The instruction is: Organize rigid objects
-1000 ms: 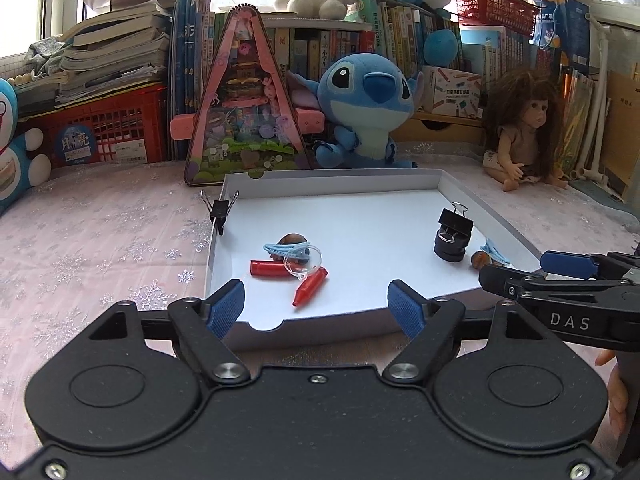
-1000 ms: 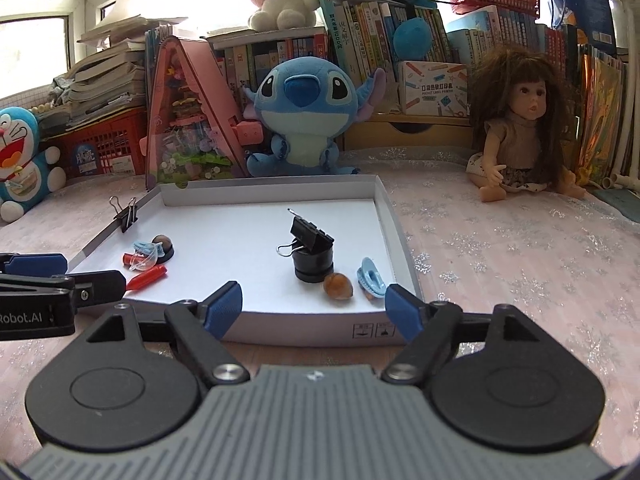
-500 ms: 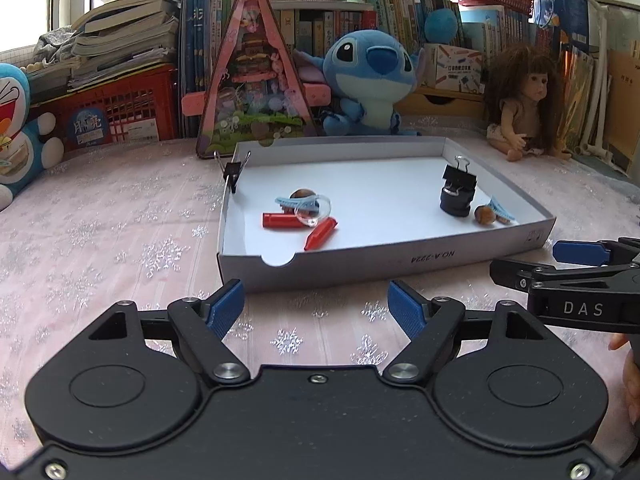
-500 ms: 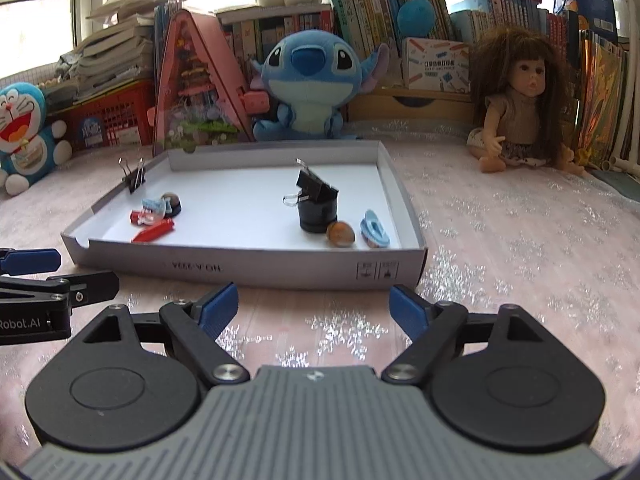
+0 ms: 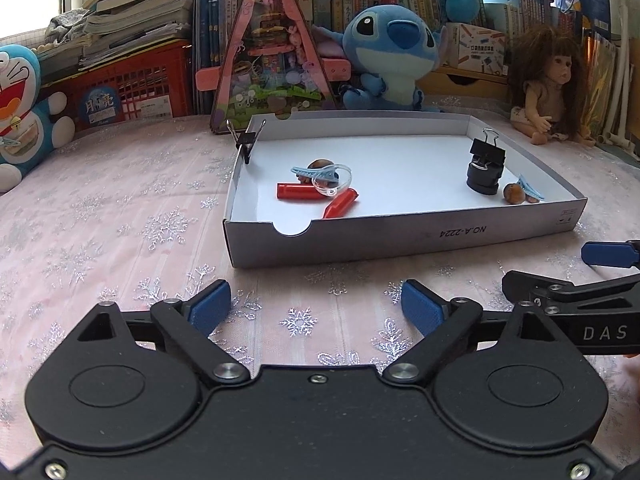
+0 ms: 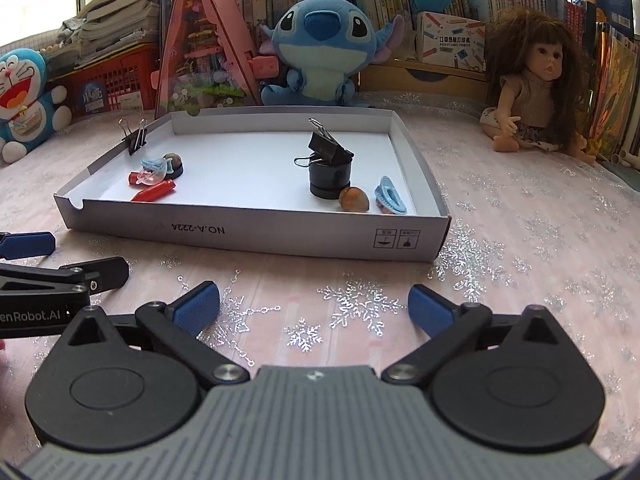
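Cardboard, the shallow white tray [image 5: 400, 236] holding red crayons [image 5: 316, 197] and a black binder clip [image 6: 329, 151] sits just ahead; your left gripper [image 5: 316, 308] and right gripper [image 6: 314, 306] are opening, empty. Reach carelessly and you shove the light tray across the surface [image 5: 100, 220].

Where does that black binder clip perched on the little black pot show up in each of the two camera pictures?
Left wrist view: binder clip in the white box's far right part, right of centre.
Right wrist view: binder clip near mid-picture, right of the box's middle.
Shared landmark: the blue plush toy behind the white box.
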A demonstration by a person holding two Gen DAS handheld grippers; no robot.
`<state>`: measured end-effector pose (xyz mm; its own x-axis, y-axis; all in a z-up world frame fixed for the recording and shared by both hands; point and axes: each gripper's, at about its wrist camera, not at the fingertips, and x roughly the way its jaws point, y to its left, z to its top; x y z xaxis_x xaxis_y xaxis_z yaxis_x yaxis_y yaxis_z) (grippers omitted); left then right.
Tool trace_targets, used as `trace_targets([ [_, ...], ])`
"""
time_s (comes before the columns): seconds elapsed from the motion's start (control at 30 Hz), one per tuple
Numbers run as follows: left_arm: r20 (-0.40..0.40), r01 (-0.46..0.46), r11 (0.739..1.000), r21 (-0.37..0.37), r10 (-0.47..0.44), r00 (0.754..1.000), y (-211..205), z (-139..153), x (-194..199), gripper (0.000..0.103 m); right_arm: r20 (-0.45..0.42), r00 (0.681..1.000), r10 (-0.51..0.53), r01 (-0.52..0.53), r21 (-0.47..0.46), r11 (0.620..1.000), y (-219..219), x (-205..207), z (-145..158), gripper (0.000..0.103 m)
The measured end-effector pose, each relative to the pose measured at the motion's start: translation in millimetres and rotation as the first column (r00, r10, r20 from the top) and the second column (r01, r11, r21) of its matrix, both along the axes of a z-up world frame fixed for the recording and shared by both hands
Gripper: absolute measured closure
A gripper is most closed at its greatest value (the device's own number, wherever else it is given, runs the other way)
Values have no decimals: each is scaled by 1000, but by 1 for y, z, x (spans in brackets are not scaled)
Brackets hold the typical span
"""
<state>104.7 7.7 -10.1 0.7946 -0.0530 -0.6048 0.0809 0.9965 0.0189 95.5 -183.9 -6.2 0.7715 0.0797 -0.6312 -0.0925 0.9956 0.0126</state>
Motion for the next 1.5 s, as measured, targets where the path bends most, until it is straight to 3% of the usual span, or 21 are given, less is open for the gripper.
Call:
trace_targets([
  [0.2,-19,-32,999,-10,32,999,4,-2,6,1,-3,1000,-3,3,3,1000,0,0,-1,0],
  [1.5,-24,-37,999,-12,36,999,4,-3,7,0,-4,1000,-4,4,6,1000,-1,0,-1,0],
])
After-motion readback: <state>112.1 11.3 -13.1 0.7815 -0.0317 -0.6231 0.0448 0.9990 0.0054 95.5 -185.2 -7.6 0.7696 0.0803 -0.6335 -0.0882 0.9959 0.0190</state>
